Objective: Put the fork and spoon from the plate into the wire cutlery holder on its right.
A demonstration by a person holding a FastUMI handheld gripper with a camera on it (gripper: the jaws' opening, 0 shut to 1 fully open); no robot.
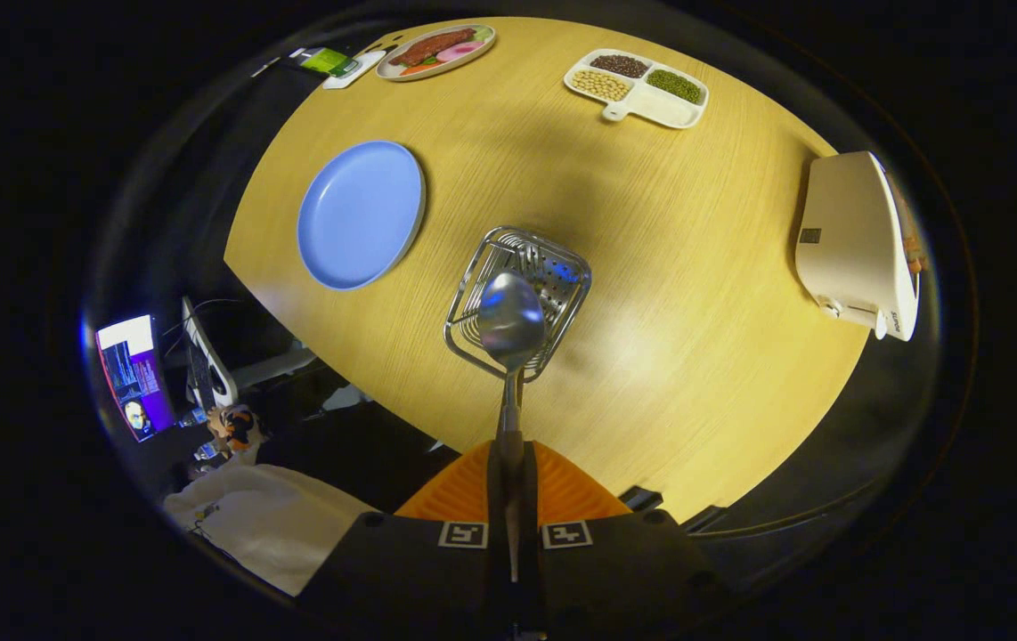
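Spoon (510,320) first: its handle is pinched between the two fingers of the gripper (508,485), which are pressed together on it, and its bowl stands out ahead of them, directly above the mouth of the wire cutlery holder (522,294). Held by the handle end with the bowl leading, it seems lined up so that it can go down into the holder; whether the bowl already touches the wire rim I cannot tell. Inside the holder I cannot make out a fork among the wires and the perforated wall.

The holder sits on the wooden table (651,374), near its front edge. Just to the left of the holder lies the blue plate (361,214), and nothing rests on it now, so I judge the spoon to be the last piece to be moved. Farther right of the holder stands a white appliance (860,236). Beyond the holder, at the far side, are a divided tray of beans (638,86) and a plate of toy food (435,51).
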